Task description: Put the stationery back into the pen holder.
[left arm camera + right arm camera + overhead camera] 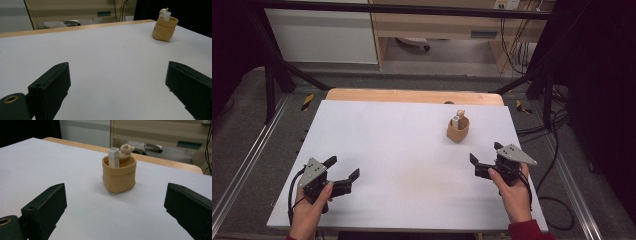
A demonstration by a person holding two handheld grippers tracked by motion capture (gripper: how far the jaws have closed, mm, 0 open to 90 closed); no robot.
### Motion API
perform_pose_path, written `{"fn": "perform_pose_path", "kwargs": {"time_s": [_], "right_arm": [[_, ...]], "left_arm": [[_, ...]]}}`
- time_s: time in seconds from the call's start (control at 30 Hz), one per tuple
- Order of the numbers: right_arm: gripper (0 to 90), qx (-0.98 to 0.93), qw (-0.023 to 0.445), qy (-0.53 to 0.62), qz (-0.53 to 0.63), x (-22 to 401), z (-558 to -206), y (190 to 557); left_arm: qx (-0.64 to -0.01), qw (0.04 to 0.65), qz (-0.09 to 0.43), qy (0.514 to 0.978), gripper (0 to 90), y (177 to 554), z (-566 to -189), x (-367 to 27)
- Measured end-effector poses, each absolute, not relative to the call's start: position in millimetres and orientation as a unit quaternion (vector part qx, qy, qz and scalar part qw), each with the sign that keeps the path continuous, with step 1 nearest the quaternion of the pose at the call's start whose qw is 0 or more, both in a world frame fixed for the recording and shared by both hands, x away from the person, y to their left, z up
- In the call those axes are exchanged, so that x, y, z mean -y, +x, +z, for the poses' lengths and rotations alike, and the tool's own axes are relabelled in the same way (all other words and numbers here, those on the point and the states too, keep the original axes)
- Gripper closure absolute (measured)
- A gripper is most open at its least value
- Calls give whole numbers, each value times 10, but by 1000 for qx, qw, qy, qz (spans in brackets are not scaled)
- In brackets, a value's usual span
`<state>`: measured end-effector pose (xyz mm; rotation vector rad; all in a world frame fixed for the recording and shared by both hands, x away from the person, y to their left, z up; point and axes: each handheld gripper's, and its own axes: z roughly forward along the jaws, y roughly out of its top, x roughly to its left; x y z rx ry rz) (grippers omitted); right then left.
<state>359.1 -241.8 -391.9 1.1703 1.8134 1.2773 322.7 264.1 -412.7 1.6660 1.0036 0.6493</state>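
Right gripper view puts the tan pouch (119, 178) dead ahead of my right gripper (115, 212), centred between its two black jaws and a little way beyond their tips. Those jaws stand wide apart with nothing between them but bare white table (37, 165). The pouch sits upright, and out of its mouth stick a white block (114, 157) and a small bear-shaped figure (125, 151), the block nearer to me and the figure just behind it.

My left gripper (117, 90) is likewise spread fully and holds nothing — from it the pouch lies well off, forward and to its right. In the high view both grippers (343, 174) (485, 157) rest low over the near part of the table.

Going by its look, the pouch is soft-walled, so my worry is the squeeze: if I close on its sides too hard, it may buckle and tip the block and figure out. If I go for the block alone, a jaw could catch the rim or nudge the figure — either might topple the whole thing. Coming in too low risks pushing the pouch away across the smooth surface instead of gripping it.
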Motion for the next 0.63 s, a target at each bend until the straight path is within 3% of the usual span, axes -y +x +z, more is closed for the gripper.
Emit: {"fn": "perform_pose_path", "kwargs": {"time_s": [0.63], "right_arm": [[39, -737, 229, 453, 447, 2335, -4426, 3547]], "left_arm": [[-409, 518, 249, 709, 57, 3229, -4152, -2503]]}}
